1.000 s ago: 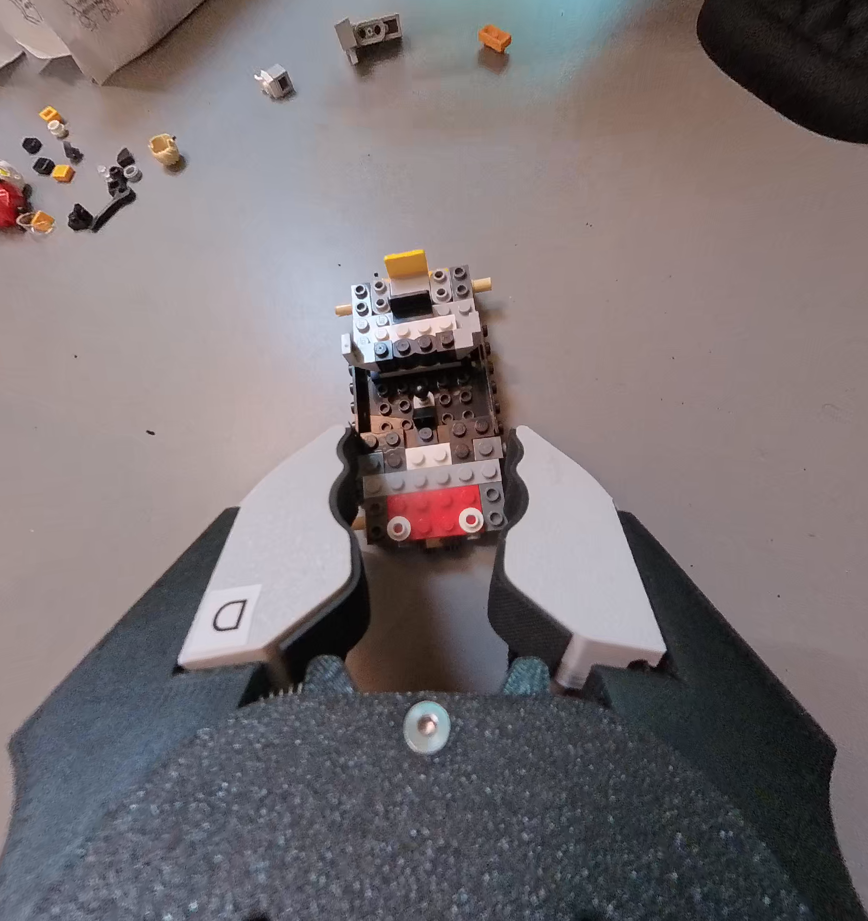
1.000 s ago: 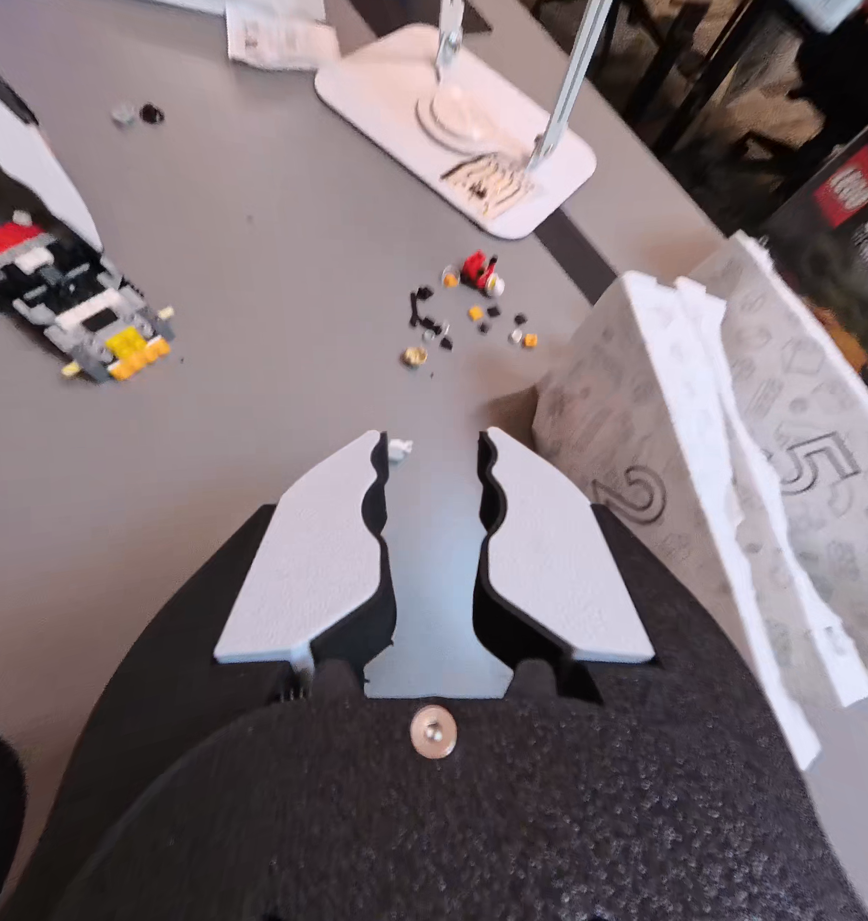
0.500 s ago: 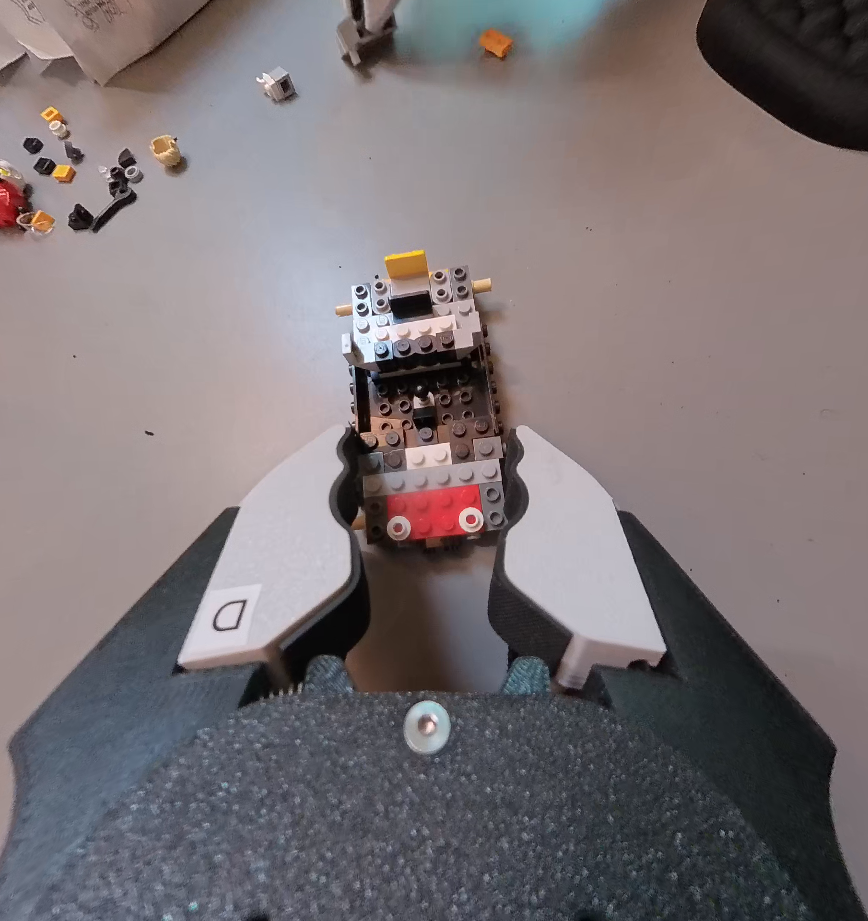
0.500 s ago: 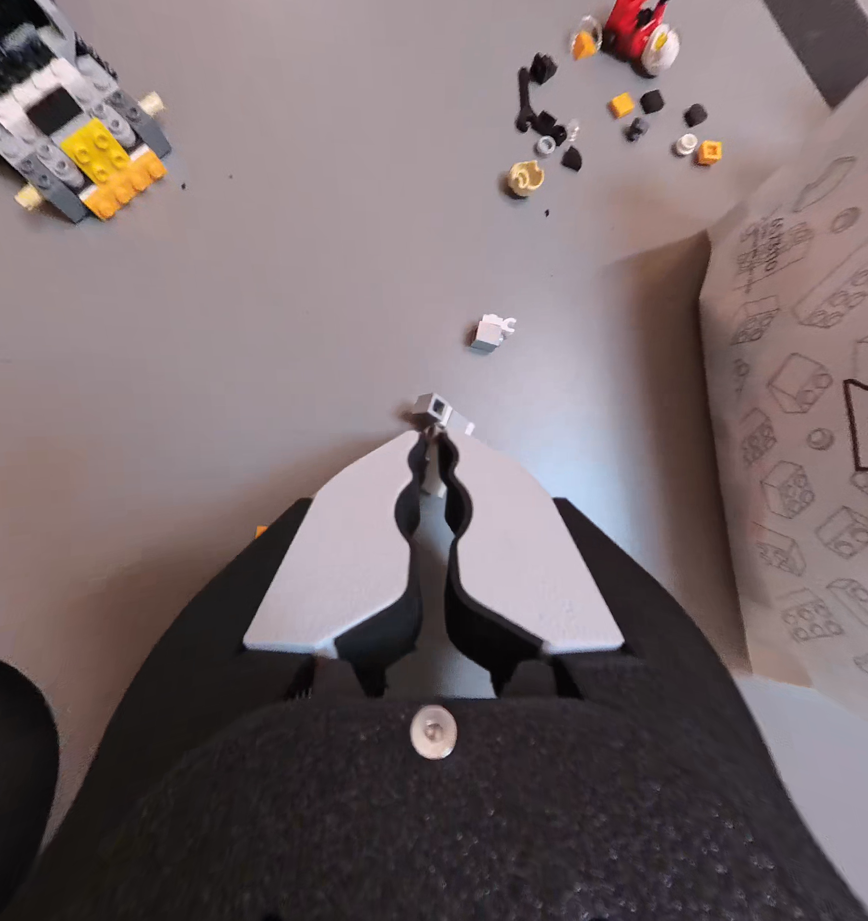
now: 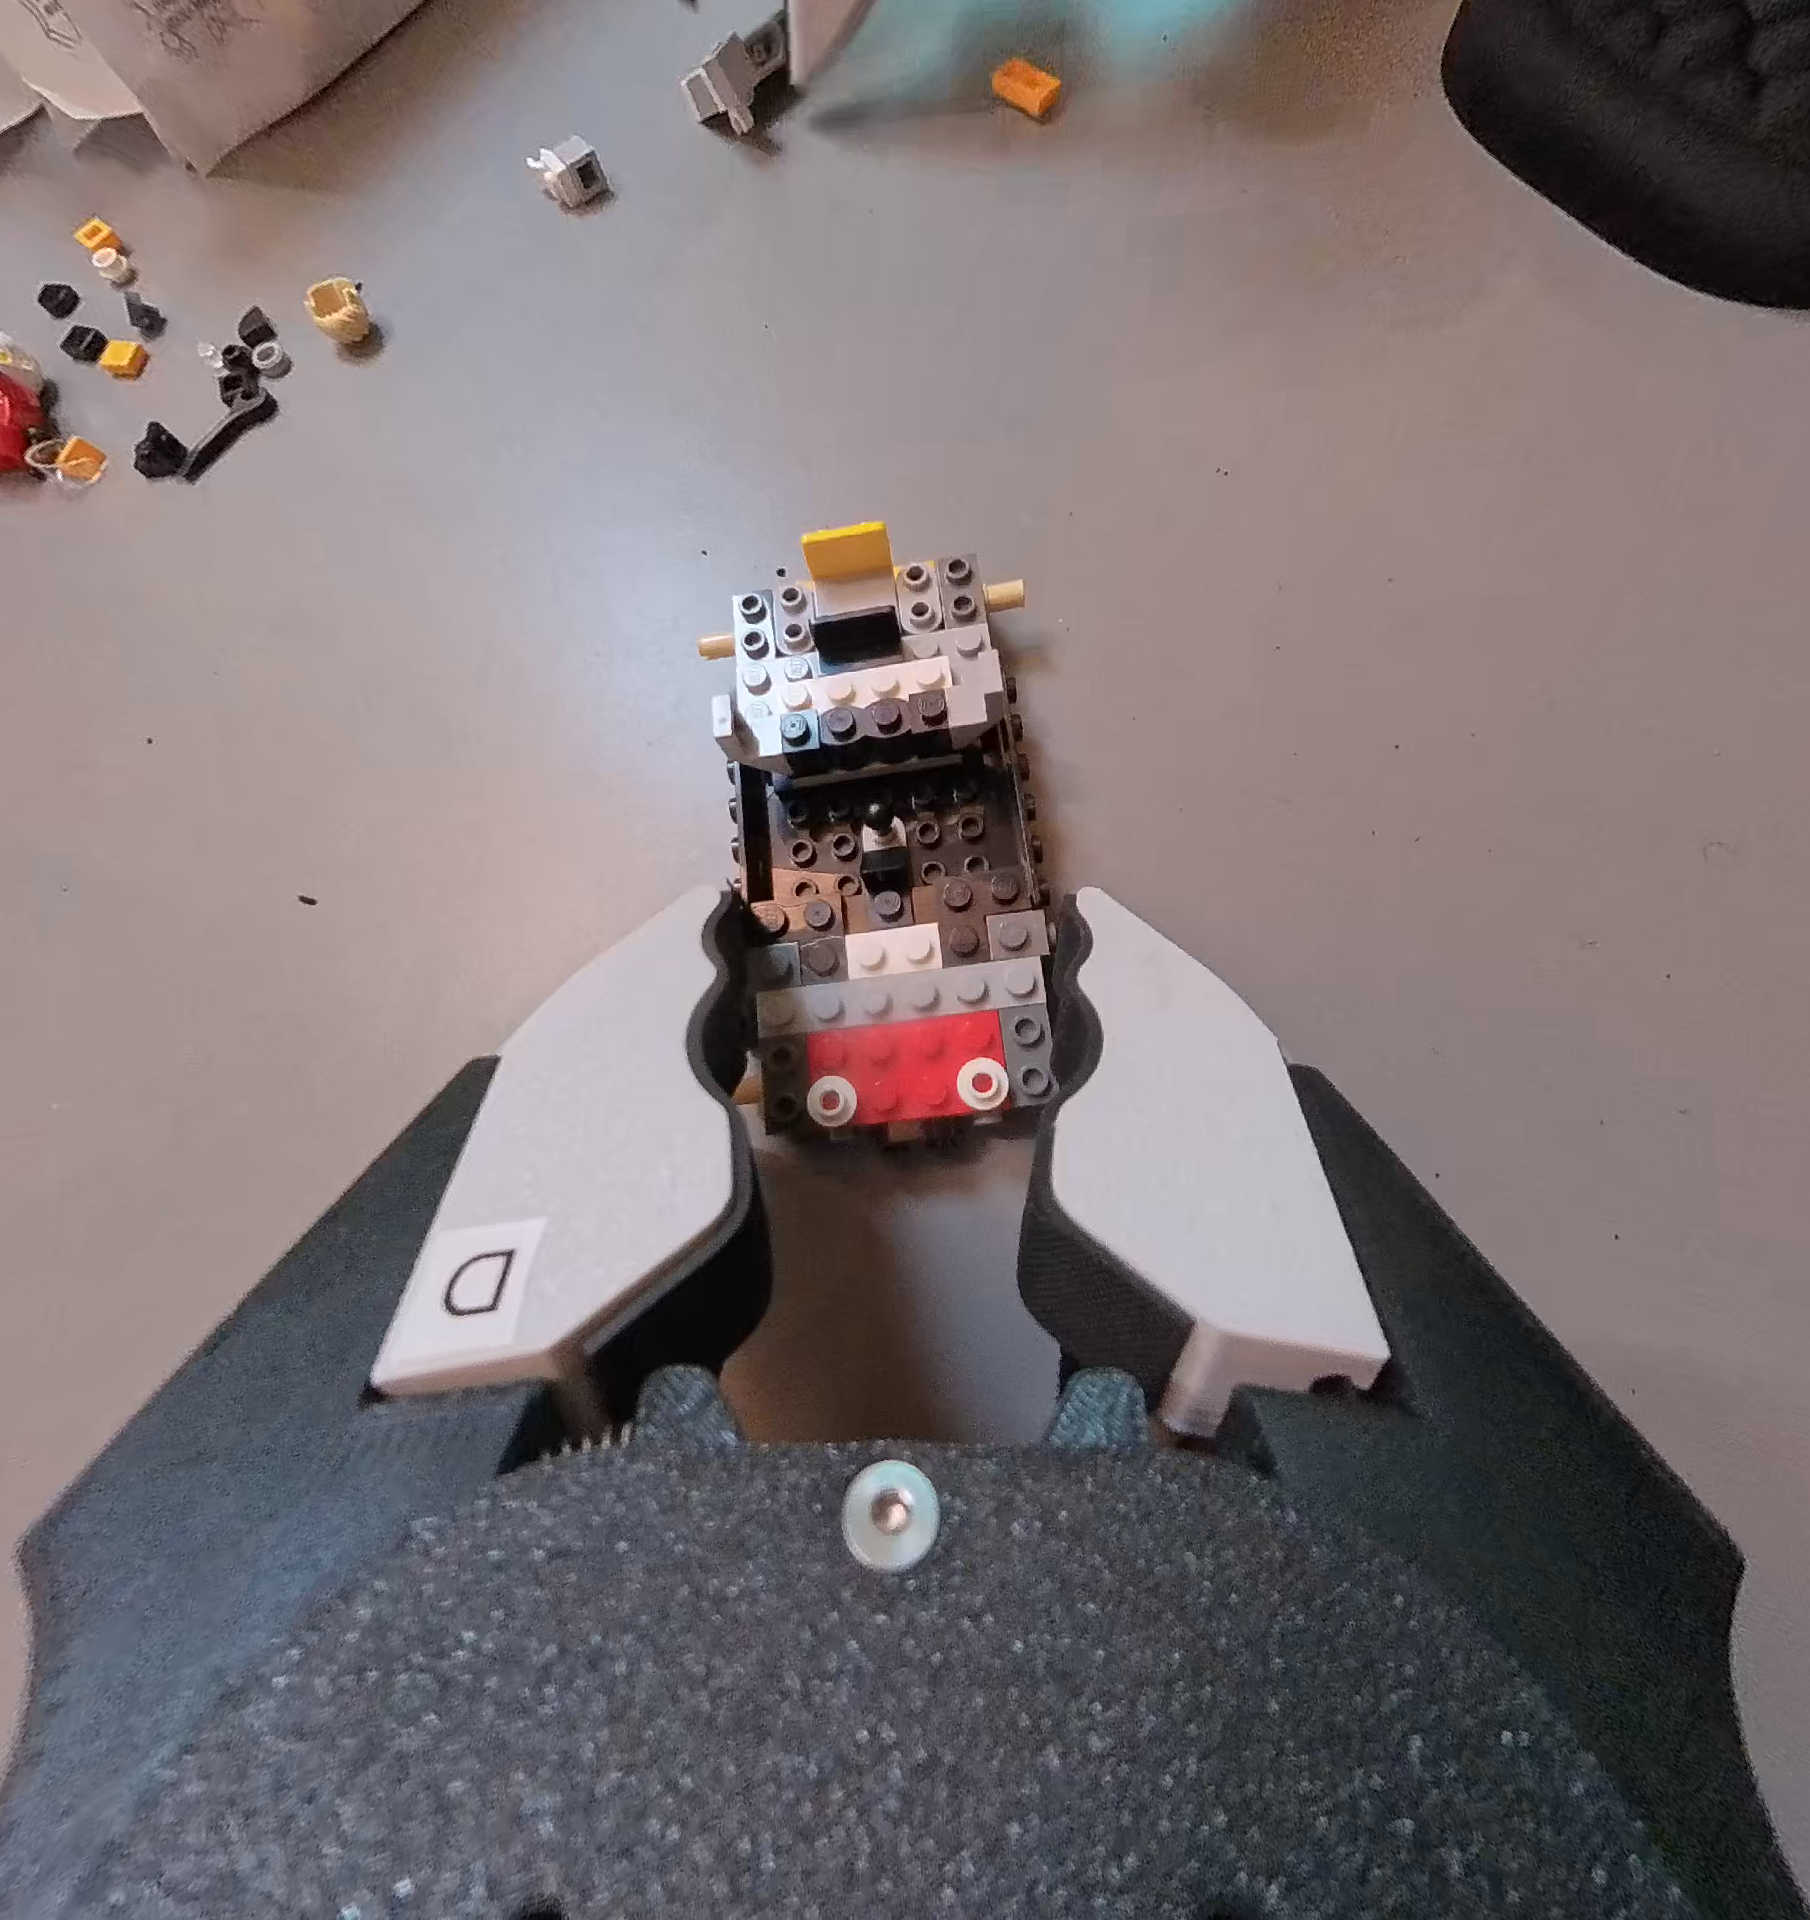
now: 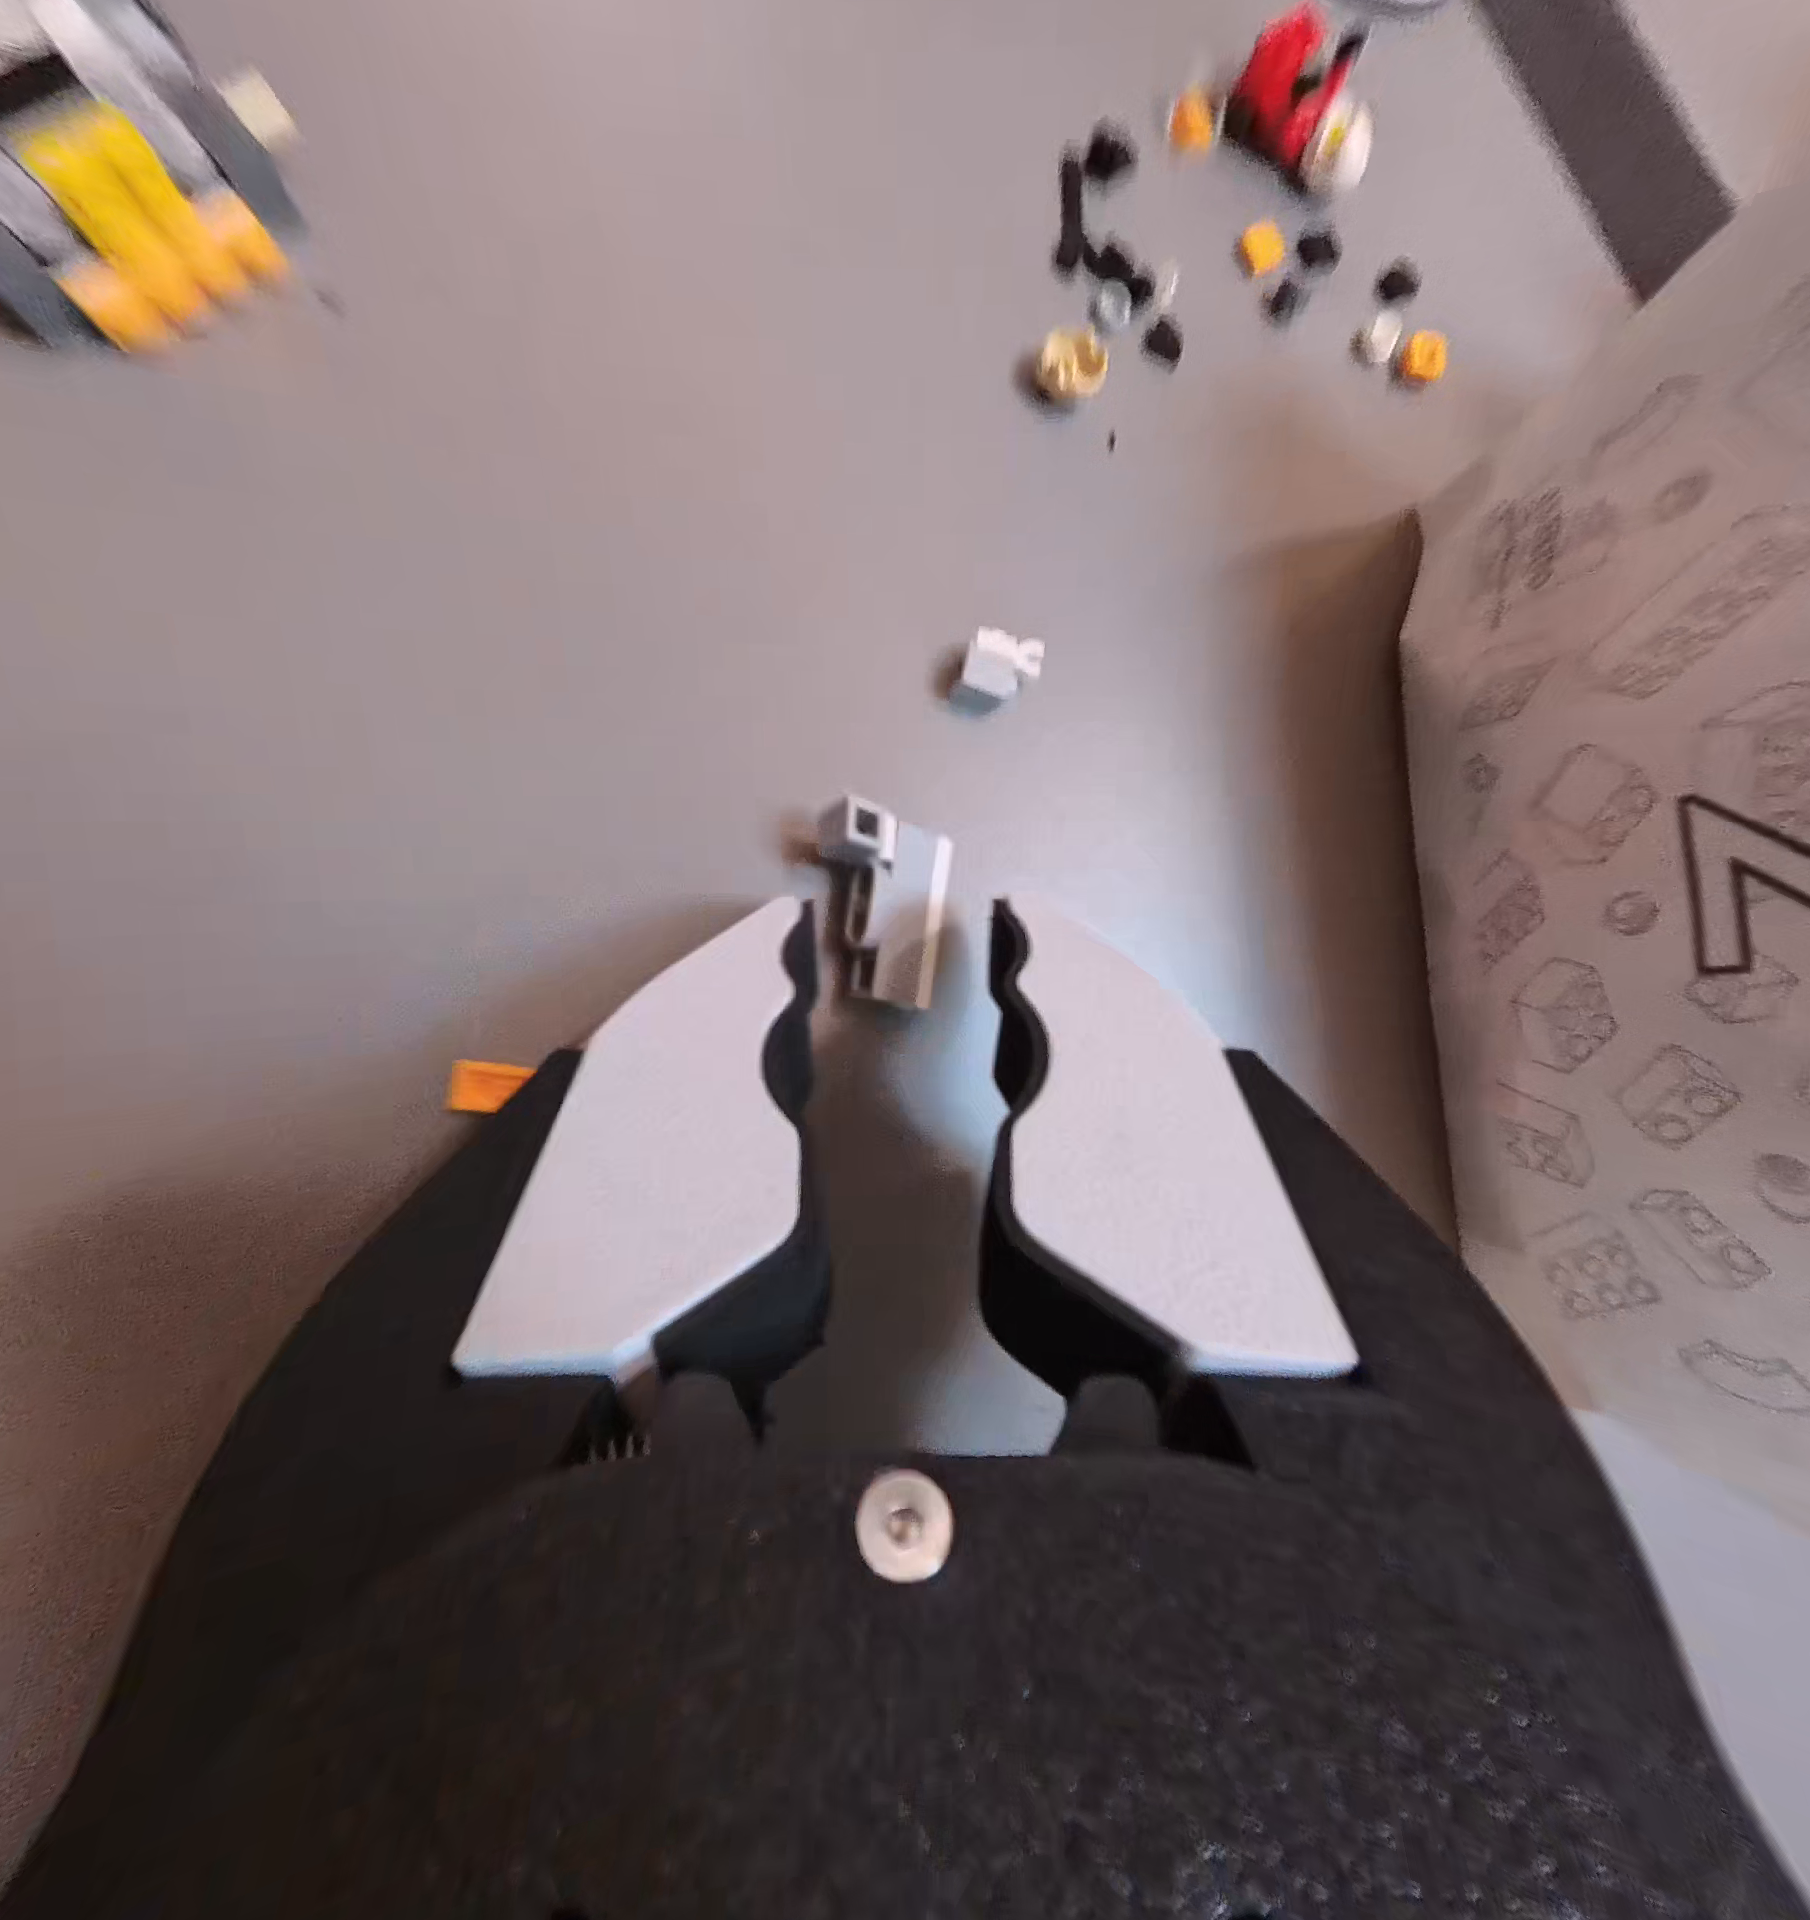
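The left gripper (image 5: 896,997) clamps the brick car (image 5: 885,883); the right gripper (image 6: 896,935), jaws apart, straddles an ungripped grey piece (image 6: 890,914) (blurred view), so closing off-centre could knock it aside.

A grey, black and red brick model (image 5: 885,883) sits clamped upright on the grey table (image 5: 1400,727).

Pale grey jaws — dark textured housings
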`<state>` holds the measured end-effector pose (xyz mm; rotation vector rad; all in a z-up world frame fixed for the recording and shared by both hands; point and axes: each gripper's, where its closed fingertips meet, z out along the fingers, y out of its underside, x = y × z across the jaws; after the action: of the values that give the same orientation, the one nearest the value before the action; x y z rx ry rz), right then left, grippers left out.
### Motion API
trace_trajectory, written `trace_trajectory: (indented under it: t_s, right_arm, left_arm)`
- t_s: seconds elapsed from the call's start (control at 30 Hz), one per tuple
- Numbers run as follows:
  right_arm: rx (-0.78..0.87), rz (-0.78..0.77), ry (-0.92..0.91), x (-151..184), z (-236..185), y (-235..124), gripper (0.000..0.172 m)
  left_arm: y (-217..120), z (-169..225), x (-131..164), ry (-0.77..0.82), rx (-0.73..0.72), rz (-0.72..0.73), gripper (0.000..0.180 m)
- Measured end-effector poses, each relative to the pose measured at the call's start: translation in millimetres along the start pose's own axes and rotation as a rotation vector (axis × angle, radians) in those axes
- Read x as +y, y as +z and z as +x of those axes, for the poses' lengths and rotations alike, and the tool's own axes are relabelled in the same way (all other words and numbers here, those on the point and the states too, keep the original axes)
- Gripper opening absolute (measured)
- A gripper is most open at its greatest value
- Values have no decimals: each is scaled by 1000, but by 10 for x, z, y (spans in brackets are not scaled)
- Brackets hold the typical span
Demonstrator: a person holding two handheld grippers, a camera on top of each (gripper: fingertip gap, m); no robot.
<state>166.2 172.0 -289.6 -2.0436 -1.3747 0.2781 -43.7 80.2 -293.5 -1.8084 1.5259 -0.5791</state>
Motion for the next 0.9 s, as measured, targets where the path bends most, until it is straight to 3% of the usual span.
trace_trajectory:
  t_s: [0.03, 0.13, 0.33, 0.43, 0.6, 0.73, 0.83, 0.9]
  right_arm:
    - [16, -21, -19, 29, 9, 49, 17]
    - [-40, 77, 55, -101, -15, 9, 8]
    - [-661, 757, 562, -879, -144, -741, 8]
    - [-899, 973, 722, -1043, -77, -1031, 8]
    - [-1080, 1109, 734, -1179, -155, -1243, 8]
    - [-1102, 1118, 663, -1217, -263, -1291, 8]
    - [-989, 1017, 619, -1178, -305, -1120, 8]
    - [-787, 864, 540, -1074, -324, -823, 8]
  left_arm:
    - [0, 1, 1, 2, -1, -1, 56]
    - [-4, 4, 5, 7, -3, -4, 56]
    - [-7, 6, 7, 5, 2, -3, 56]
    - [-8, 7, 8, 4, 3, -3, 55]
    - [-8, 6, 8, 2, 5, 0, 55]
    - [-9, 7, 8, 4, 4, -1, 55]
    - [-10, 4, 12, 13, -1, -5, 55]
    - [-12, 1, 12, 18, -7, -8, 55]
